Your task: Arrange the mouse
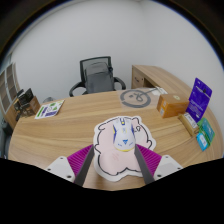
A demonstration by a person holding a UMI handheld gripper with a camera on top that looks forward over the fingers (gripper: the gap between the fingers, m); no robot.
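A white mouse with blue and yellow marks lies on a pink cloud-shaped mouse pad with a white rim, on the wooden table. My gripper is open over the near part of the pad. Its two dark fingers stand apart at either side, with magenta pads on them. The mouse lies just ahead of the fingertips, with a gap to each finger. Nothing is held.
A round grey object lies beyond the pad. A brown box, a purple box and a teal item stand at the right. A booklet and boxes are at the left. An office chair stands behind the table.
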